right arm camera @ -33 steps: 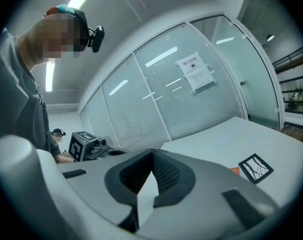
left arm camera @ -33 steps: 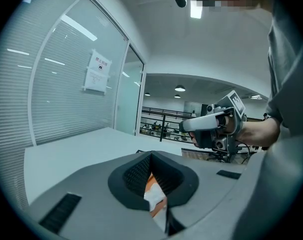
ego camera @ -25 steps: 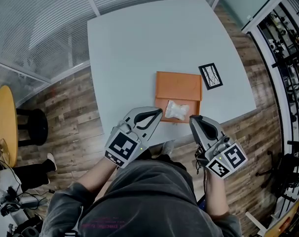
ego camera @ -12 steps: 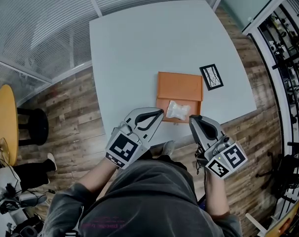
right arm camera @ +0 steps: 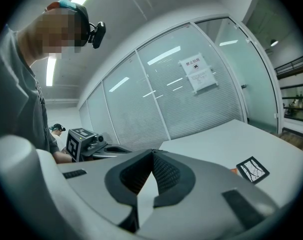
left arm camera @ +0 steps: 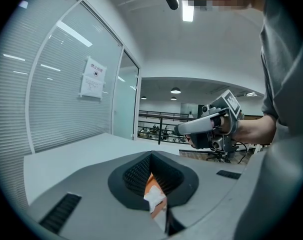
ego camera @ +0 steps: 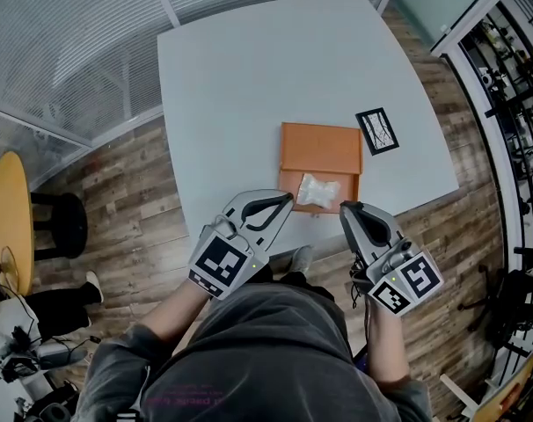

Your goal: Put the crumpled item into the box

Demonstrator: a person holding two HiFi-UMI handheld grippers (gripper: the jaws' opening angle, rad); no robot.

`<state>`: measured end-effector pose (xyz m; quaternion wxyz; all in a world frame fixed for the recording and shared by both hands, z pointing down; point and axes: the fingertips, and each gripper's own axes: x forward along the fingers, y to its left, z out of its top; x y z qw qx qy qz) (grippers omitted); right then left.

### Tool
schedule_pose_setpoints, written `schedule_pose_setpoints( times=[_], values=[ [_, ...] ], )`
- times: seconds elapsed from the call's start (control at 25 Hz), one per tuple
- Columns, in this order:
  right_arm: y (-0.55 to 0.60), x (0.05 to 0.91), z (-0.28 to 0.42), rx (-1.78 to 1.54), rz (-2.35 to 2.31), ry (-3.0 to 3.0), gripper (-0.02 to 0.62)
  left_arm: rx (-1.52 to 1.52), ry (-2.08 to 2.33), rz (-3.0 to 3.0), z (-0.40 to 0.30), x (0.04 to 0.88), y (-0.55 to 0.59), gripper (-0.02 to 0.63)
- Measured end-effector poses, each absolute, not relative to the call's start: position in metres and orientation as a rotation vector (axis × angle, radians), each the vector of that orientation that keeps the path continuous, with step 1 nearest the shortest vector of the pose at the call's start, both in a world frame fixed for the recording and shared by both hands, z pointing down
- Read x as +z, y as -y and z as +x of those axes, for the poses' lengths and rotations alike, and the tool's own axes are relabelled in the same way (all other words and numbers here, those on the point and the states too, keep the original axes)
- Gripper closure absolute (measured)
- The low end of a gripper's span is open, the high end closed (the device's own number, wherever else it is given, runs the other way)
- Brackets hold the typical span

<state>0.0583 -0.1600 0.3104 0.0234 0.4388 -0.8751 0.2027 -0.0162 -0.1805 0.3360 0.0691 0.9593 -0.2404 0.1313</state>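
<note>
Poised over the near edge of a pale grey rectangular table [ego camera: 249,77] with the grey left claw [ego camera: 284,202] and the matching right claw [ego camera: 347,209], both clenched tight, tips pressed together, gripping nothing. Just beyond the tips, between the two: a flat orange box [ego camera: 320,146], lying open-faced on the table, and on its near half a crumpled white wad [ego camera: 318,191] of what looks like paper or thin film, touching the orange surface close to the box's front edge. Glimpsed too through the slit of the shut left claw, white against orange. Impossible to say from here whether resting inside a walled tray or merely on a flap. Beside the box's far right corner, apart from it, a small black-bordered marker card [ego camera: 376,134]. Judged by its looks: almost weightless, soft, easily crushed, springy enough to puff back, hardly fragile, unlikely to slip once pinched. Best taken across the bulging middle or by a raised fold, with a released claw lowered from above and closed gently; apt to skid away if nudged from the side.
</note>
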Motion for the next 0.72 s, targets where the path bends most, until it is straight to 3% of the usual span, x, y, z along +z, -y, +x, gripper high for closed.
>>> schedule_pose_setpoints(
  times=[0.72],
  values=[
    [0.1606,0.3130,0.0594,0.624,1.343,2.705,0.594,0.425,0.696,2.877,-0.0094,0.3405,0.1790,0.594]
  ],
)
